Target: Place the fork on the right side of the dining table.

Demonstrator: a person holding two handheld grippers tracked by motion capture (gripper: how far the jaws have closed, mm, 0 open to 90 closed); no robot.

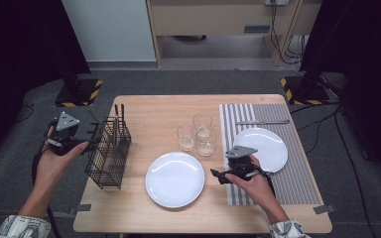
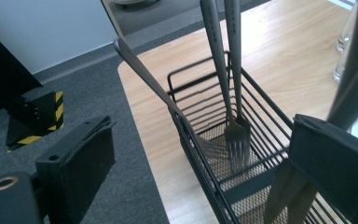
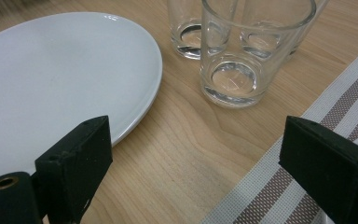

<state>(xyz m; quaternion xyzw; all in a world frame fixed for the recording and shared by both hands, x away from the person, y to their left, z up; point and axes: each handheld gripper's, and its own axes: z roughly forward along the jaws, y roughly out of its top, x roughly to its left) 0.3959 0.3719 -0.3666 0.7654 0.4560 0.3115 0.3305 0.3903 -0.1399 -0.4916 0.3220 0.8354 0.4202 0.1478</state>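
Observation:
A black wire cutlery basket (image 1: 108,157) stands at the table's left edge with several forks (image 2: 235,135) and a knife (image 2: 283,198) upright in it. My left gripper (image 1: 93,131) is open at the basket's far left corner; in the left gripper view its jaws (image 2: 203,140) straddle the basket rim and the cutlery handles. My right gripper (image 1: 218,174) is open and low over the wood, between a white plate (image 1: 174,179) and a striped placemat (image 1: 297,173). In the right gripper view the gripper (image 3: 198,140) holds nothing, with three empty glasses (image 3: 242,51) just ahead.
A second white plate (image 1: 263,148) and a knife (image 1: 262,122) lie on the placemat at the right. The three glasses (image 1: 197,134) stand mid-table. Bare wood lies behind the glasses and along the front edge. Grey carpet surrounds the table.

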